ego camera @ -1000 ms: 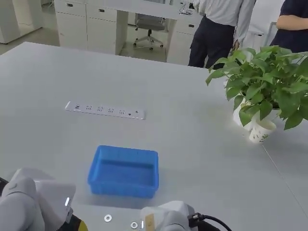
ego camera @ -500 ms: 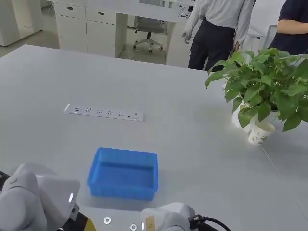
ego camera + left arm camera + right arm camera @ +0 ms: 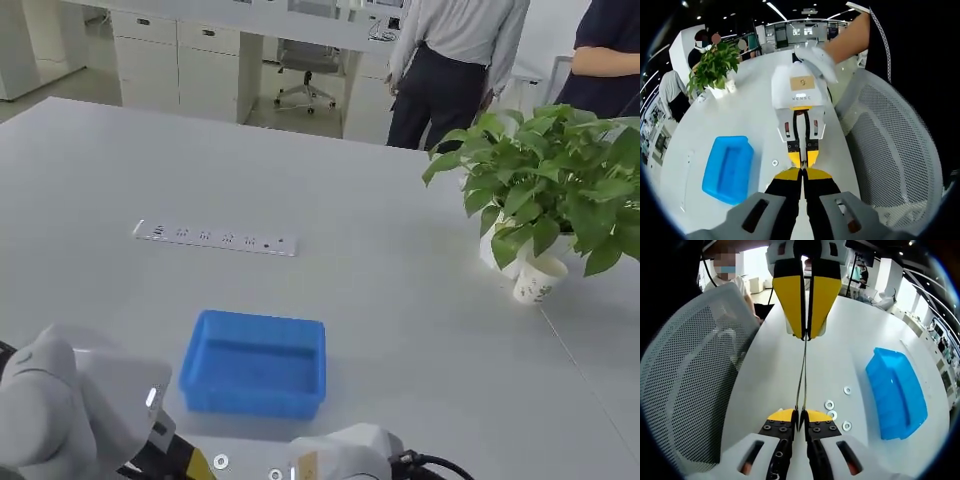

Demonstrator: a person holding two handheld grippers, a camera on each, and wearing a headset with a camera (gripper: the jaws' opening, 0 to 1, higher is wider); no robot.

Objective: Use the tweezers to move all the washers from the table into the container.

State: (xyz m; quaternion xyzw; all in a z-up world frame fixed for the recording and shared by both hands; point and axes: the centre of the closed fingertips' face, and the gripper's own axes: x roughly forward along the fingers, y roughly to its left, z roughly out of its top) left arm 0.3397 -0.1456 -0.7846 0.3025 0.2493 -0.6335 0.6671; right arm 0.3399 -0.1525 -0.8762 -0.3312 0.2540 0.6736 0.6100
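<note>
On grey table (image 3: 400,300), still clamping tweezers (image 3: 802,370) between left gripper (image 3: 802,172) and right gripper (image 3: 800,414); washers (image 3: 829,404) unmoved beside blue container (image 3: 250,395), none inside.

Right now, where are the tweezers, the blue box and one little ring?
tweezers (image 3: 803,375), right gripper view, middle of the thin arms.
blue box (image 3: 250,395), head view, its front wall.
washer (image 3: 829,404), right gripper view, the metal ring nearest the jaws.

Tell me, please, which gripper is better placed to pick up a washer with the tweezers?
Right, probably. Both grippers are shut on the tweezers, but four washers lie just beside the right gripper and farther from the left gripper.
</note>
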